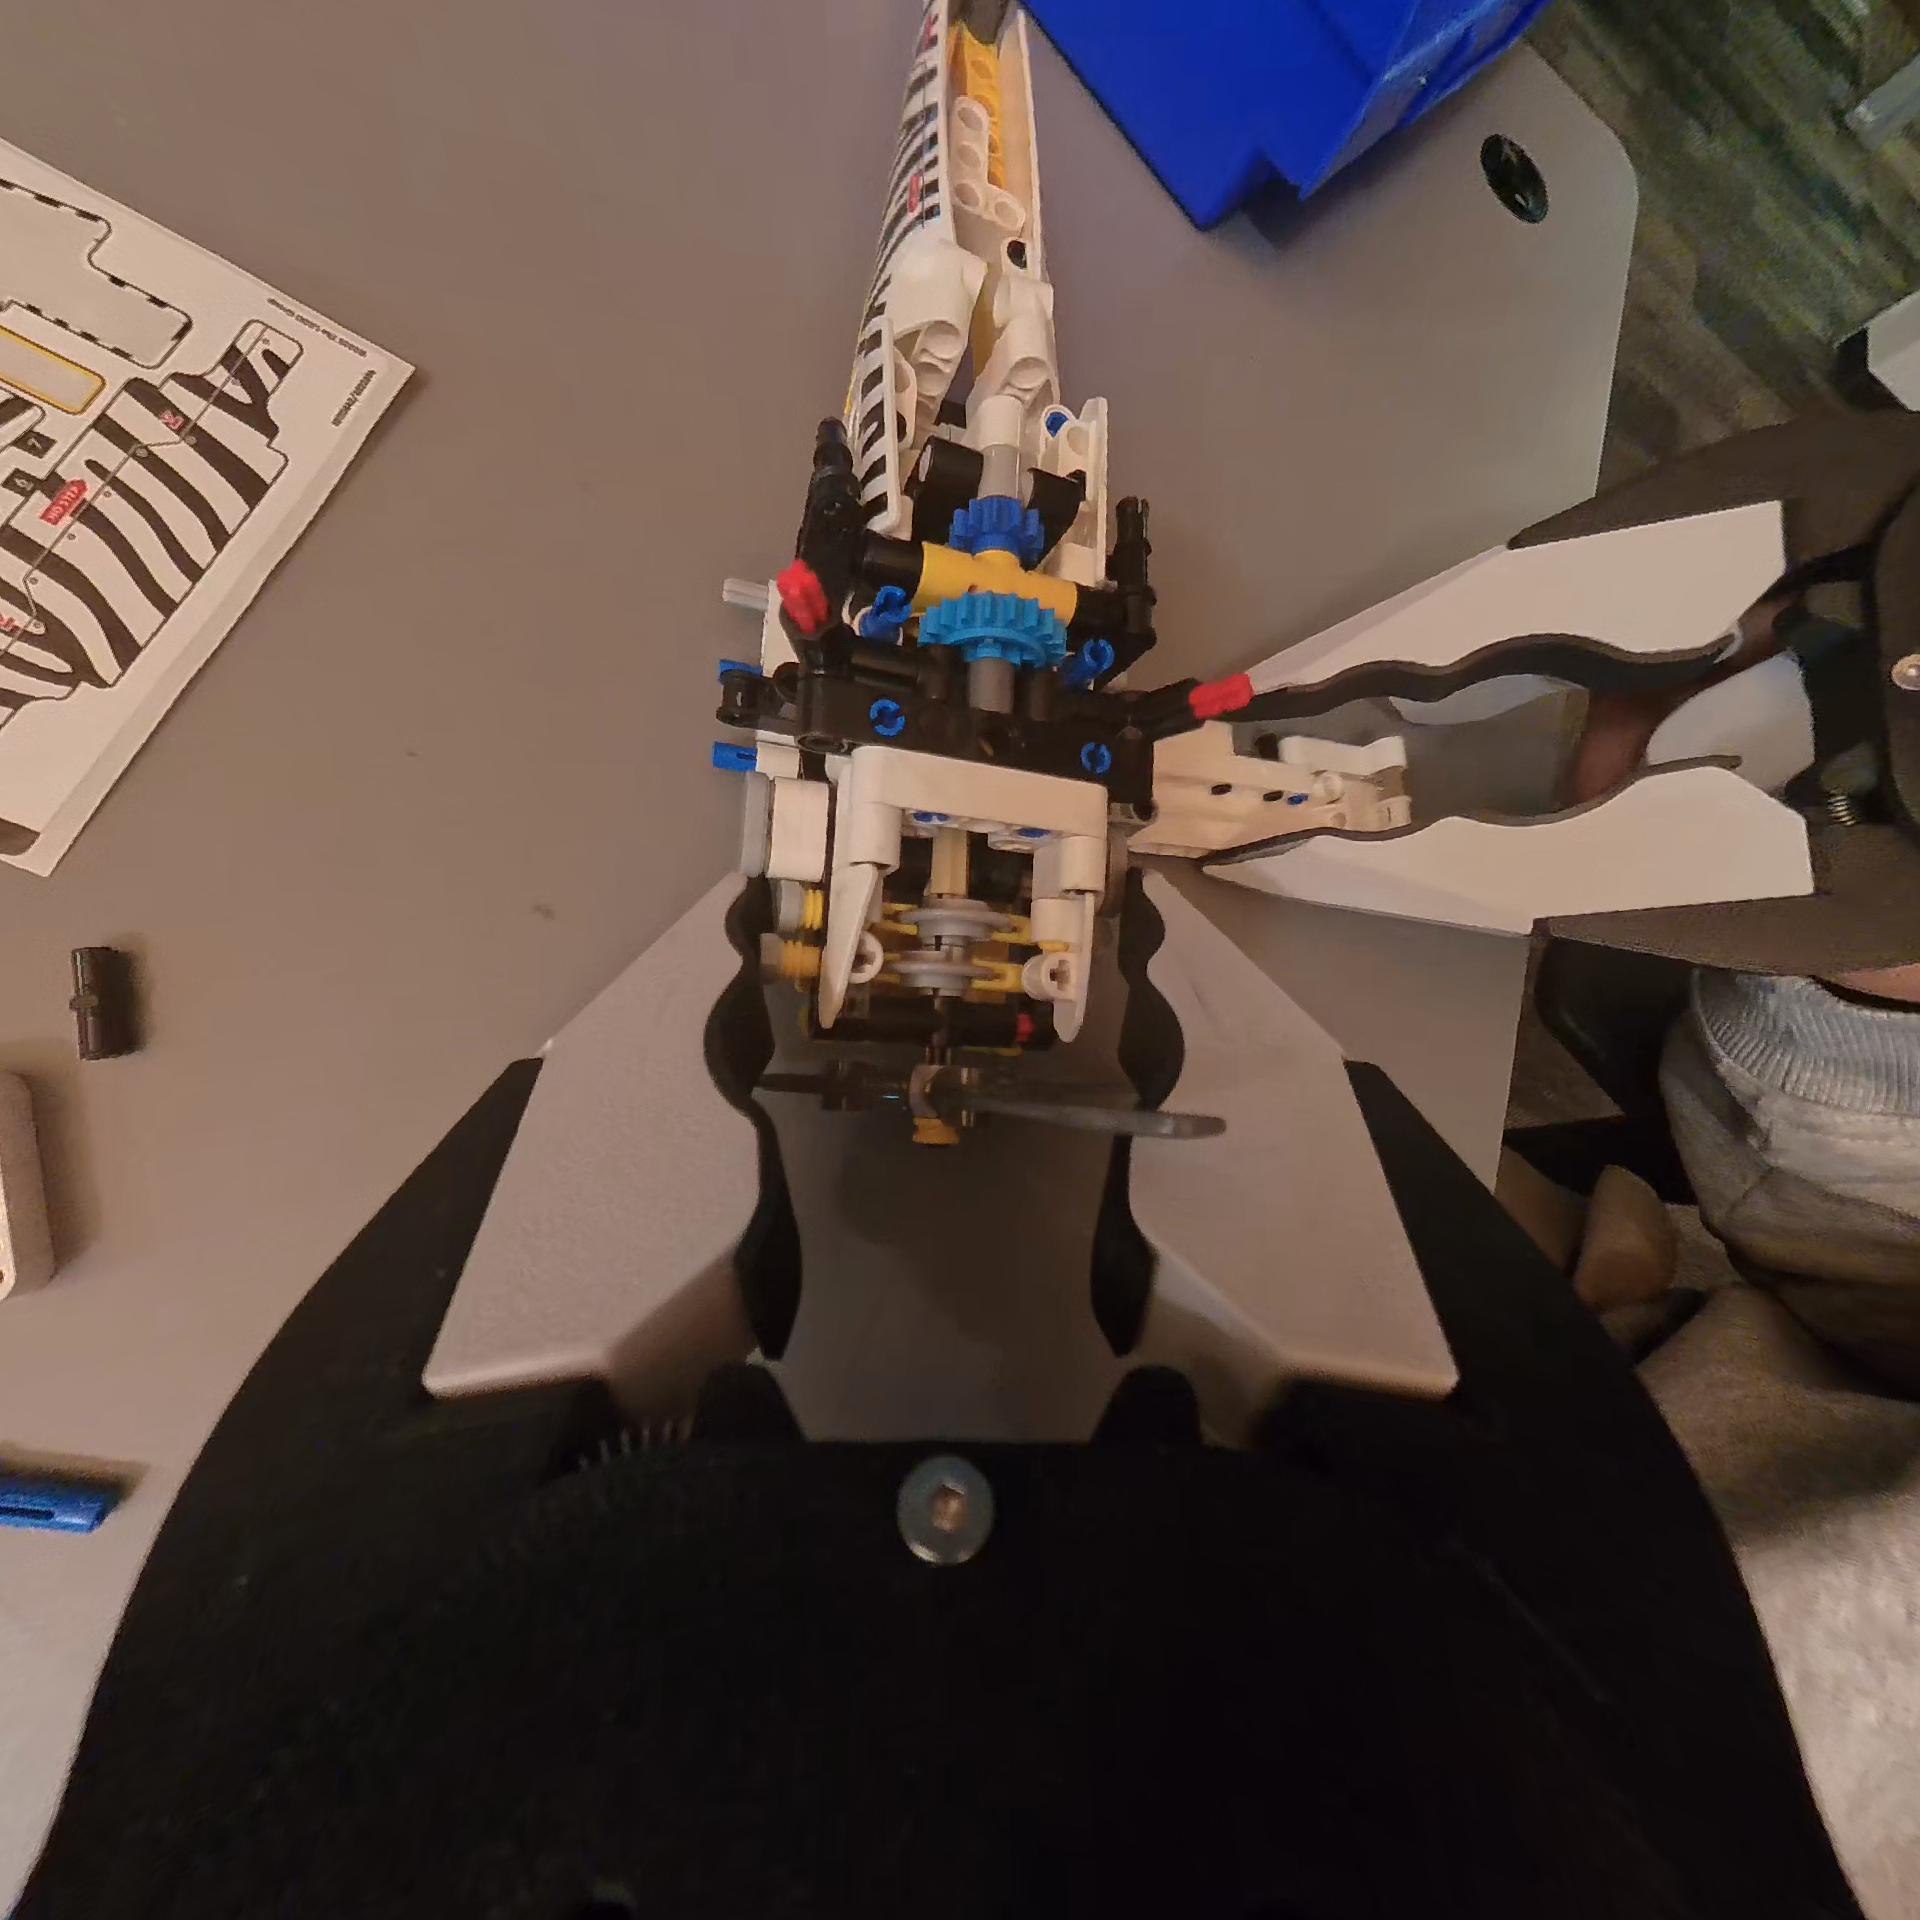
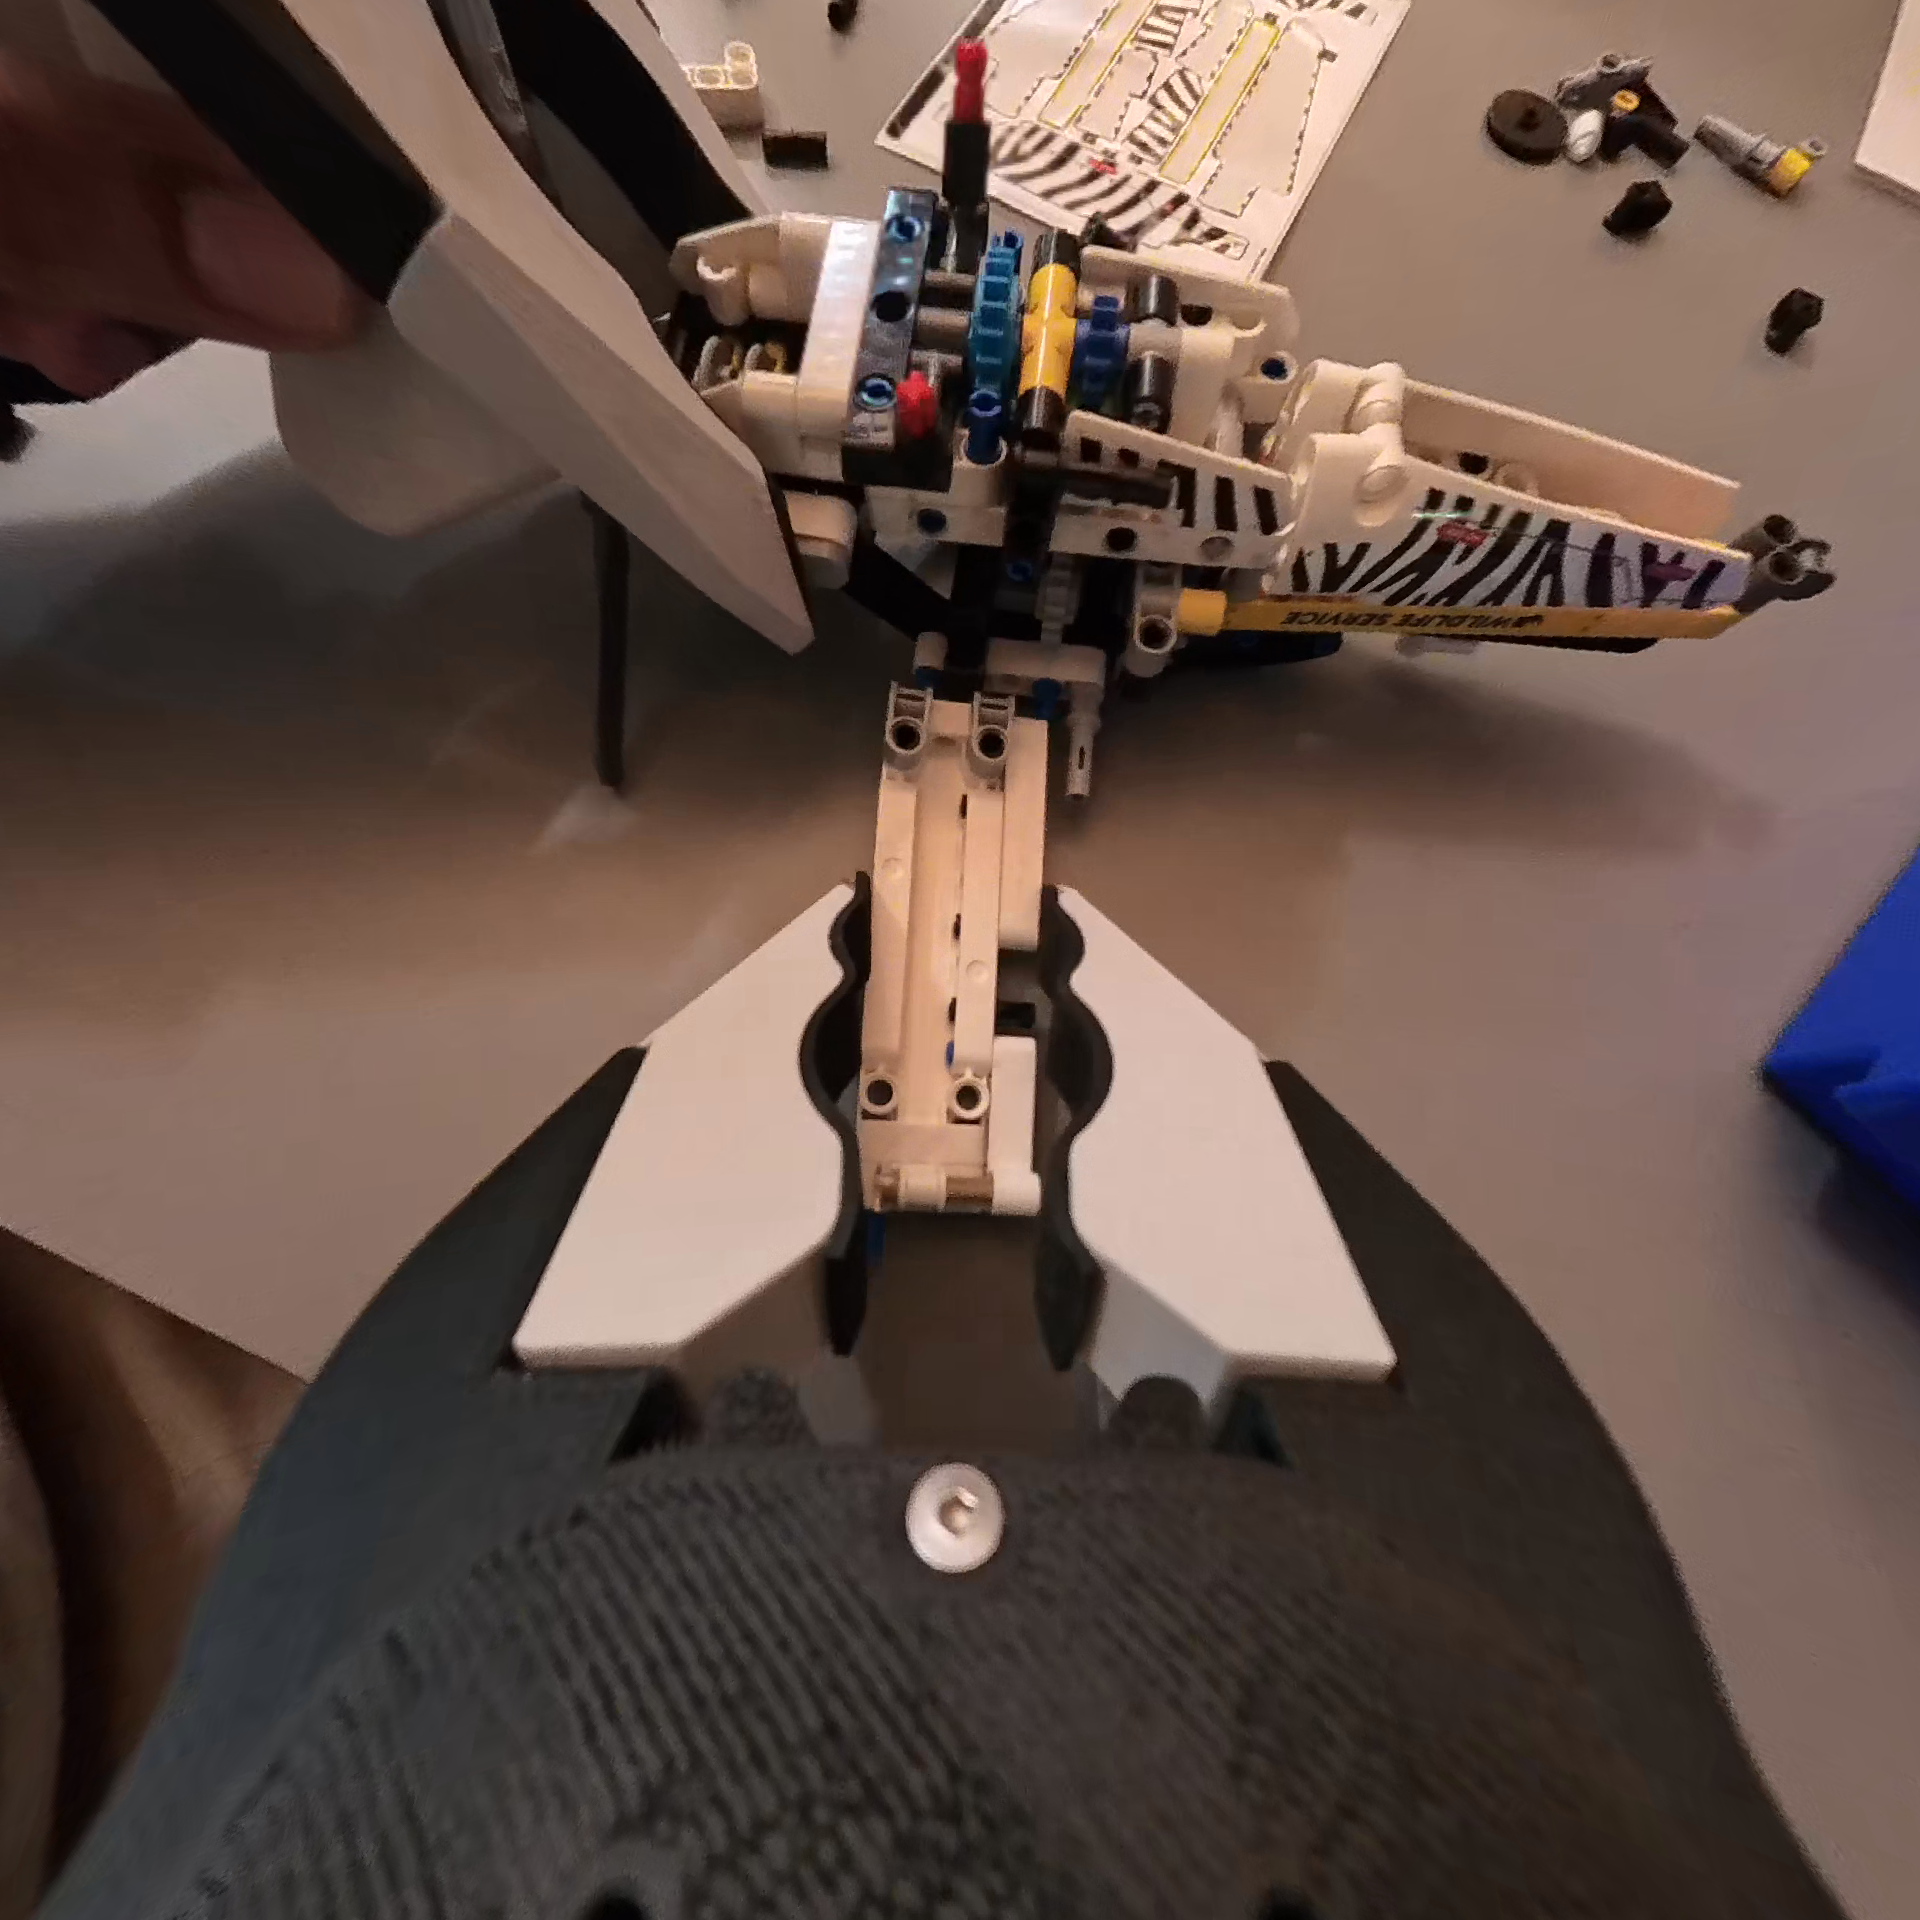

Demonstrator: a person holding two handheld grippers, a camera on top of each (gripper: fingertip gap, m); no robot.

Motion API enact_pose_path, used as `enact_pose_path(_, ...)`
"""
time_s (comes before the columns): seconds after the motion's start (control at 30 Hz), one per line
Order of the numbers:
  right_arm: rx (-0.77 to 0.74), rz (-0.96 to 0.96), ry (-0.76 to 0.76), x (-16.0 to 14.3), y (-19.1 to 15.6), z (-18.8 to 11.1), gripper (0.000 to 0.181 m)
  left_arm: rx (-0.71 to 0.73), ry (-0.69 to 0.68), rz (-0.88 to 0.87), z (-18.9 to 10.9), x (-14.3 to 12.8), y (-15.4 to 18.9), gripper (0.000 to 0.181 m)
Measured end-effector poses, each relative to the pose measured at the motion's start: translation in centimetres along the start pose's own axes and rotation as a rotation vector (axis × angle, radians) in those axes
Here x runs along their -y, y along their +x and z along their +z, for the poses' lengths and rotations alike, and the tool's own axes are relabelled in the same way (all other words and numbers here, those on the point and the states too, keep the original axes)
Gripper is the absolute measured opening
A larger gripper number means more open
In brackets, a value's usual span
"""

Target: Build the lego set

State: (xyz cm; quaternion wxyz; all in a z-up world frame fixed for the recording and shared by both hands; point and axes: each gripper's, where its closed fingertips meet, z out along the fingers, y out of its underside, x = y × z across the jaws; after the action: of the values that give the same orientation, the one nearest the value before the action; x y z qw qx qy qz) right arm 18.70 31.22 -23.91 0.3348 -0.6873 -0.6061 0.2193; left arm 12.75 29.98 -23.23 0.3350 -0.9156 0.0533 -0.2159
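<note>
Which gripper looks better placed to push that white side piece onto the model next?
The right gripper, probably: it already clamps the white side piece, whose far end meets the model. The left gripper is busy gripping the model's front end.

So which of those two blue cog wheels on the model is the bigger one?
The lighter, turquoise cog, on the claw's side of the yellow connector. The darker blue cog beyond the connector is clearly smaller.

The lego model's [image 1: 940, 665] striped tail runs off the top edge of the left wrist view, its nose is hidden between the left gripper's [image 1: 940, 997] fingers, the sticker sheet [image 1: 156, 499] is cut by the left edge, and the blue bin [image 1: 1247, 94] by the top.
</note>
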Motion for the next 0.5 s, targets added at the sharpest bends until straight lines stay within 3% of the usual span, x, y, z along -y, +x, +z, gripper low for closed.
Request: enact_pose_path(0.5,-0.083,-0.046,-0.037,0.02,0.47,-0.2,0.031,0.008,-0.007,0.009,0.09,-0.09,0.17,0.066)
